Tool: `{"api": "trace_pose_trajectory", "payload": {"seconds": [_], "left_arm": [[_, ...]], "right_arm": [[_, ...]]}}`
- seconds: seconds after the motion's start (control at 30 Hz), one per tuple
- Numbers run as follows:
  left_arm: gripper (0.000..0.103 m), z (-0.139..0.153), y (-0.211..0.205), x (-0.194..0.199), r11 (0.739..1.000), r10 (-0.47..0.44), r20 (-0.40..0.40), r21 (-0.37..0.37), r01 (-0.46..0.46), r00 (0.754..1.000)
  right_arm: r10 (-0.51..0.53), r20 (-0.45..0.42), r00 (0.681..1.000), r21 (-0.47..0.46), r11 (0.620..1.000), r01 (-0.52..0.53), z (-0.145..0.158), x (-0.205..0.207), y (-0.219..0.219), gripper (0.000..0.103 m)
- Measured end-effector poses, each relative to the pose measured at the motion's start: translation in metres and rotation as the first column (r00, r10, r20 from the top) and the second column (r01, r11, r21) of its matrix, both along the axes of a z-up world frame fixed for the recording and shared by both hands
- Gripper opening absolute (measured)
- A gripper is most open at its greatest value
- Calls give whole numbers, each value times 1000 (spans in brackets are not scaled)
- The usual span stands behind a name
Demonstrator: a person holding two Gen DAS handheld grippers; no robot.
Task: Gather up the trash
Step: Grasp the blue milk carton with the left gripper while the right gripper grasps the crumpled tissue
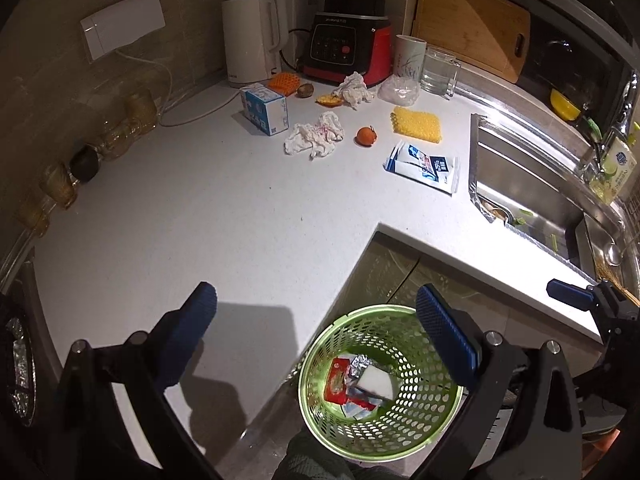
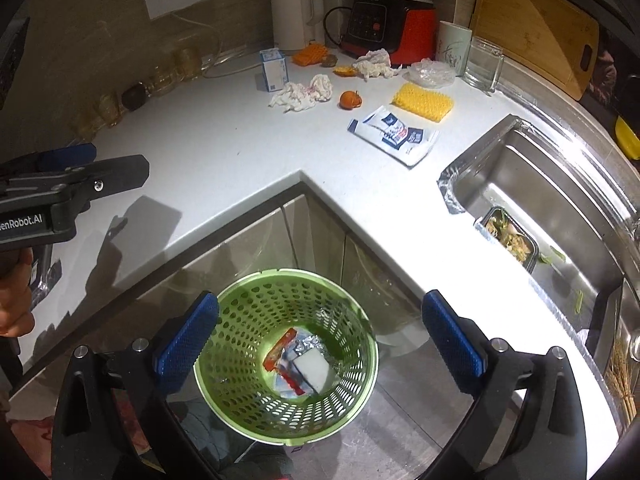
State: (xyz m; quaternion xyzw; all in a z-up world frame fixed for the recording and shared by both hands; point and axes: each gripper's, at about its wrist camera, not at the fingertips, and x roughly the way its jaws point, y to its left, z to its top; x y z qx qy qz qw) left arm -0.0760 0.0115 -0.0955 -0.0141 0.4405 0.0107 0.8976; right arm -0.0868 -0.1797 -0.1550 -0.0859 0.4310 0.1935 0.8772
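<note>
A: Where was the trash bin at that moment?

B: The green perforated basket [image 2: 286, 356] stood on the floor in the inner corner of the L-shaped countertop [image 2: 224, 148], below its edge. In it lay a red wrapper [image 2: 279, 350], a bit of foil [image 2: 306, 345] and a white block [image 2: 314, 370], all touching at the bottom.

A: And the grippers?

B: The right gripper [image 2: 320, 332] hung over the basket with its jaws wide apart and nothing between them. The left gripper [image 1: 316, 328] was also spread wide and empty, one blue pad [image 1: 200, 320] over the countertop edge, the other above the basket rim.

A: What was left on the countertop?

B: Plenty. Toward the back wall sat a small blue-and-white carton [image 1: 265, 109], with an orange mesh piece [image 1: 284, 82] and a brown fruit [image 1: 305, 89] just behind it. A crumpled tissue with pink stains [image 1: 314, 134] lay near the carton, and an orange fruit [image 1: 365, 136] just beside that tissue. A second crumpled tissue [image 1: 354, 90] rested against the foot of the red blender [image 1: 348, 48], with an orange peel [image 1: 330, 100] touching it.

A: Nearer the sink?

B: A yellow foam net [image 1: 416, 125] and, in front of it, a flat blue-and-white pouch [image 1: 422, 166], both close to the sink's [image 1: 520, 176] left edge. A clear plastic wad [image 1: 399, 90] lay by the white cup [image 1: 408, 60] and glass mug [image 1: 439, 70].

A: Anything else along the back?

B: A white kettle [image 1: 254, 38] in the corner.
</note>
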Motion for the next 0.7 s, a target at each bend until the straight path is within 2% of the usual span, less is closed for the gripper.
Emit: {"api": "trace_pose_trajectory", "payload": {"seconds": [0.17, 0.37, 0.5, 0.7], "left_arm": [[95, -1, 8, 45, 999, -43, 42, 22, 42, 998], [95, -16, 19, 118, 996, -89, 34, 32, 88, 995], [95, -19, 41, 172, 999, -49, 25, 2, 48, 999], [95, -15, 73, 256, 995, 87, -11, -52, -87, 996]], "right_arm": [[-23, 36, 999, 35, 999, 22, 16, 34, 1, 101], [-74, 36, 997, 55, 996, 72, 22, 87, 3, 101], [-103, 14, 995, 97, 990, 101, 25, 128, 6, 101], [-121, 10, 993, 126, 985, 119, 30, 183, 22, 101]]}}
